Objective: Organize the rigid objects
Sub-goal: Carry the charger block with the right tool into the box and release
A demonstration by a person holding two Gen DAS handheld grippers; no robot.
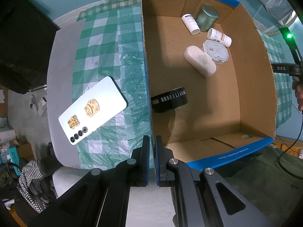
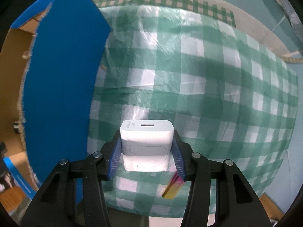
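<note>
Six items in cardboard box (image 1: 251, 94); left hand-held gripper (image 1: 152, 141) clamping its wall, right hand-held gripper (image 2: 146, 141) gripping charger (image 2: 146, 141).

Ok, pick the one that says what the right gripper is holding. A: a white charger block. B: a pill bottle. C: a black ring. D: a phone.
A: the right gripper has a white charger block clamped between its blue pads, lifted over the checked cloth; the phone lies on the cloth beside the box.
</note>
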